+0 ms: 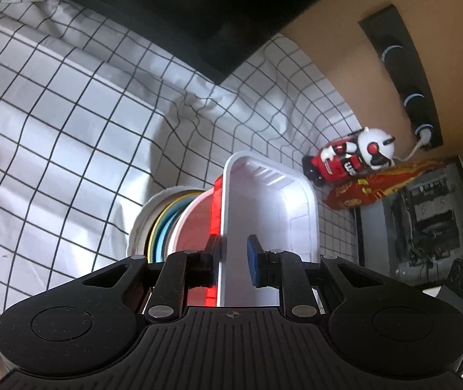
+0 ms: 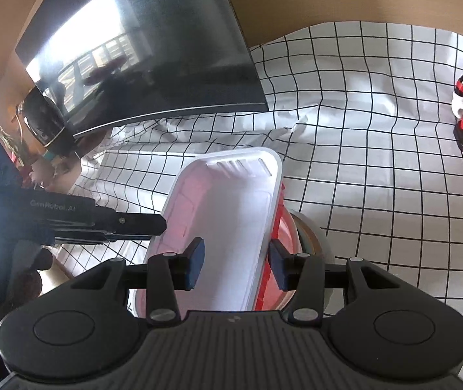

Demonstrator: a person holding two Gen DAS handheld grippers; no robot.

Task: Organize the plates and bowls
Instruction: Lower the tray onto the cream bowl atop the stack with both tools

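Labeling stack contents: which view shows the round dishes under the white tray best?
Left wrist. It shows the stacked bowls edge-on, with white, yellow and blue rims distinct beside the white tray. Right wrist shows only a sliver of them, mostly hidden by the tray.

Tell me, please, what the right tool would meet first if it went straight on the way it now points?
Probably the white tray: its rim already sits between the right tool fingers, so going on slides them further along it. Depth beyond is unclear.

A wrinkled white black-grid tablecloth (image 2: 377, 162) covers the tabletop, with a dark monitor (image 2: 153, 52) at its back edge, a red-and-white toy robot (image 1: 351, 157) and a red snack bag (image 1: 377, 187) touching it.
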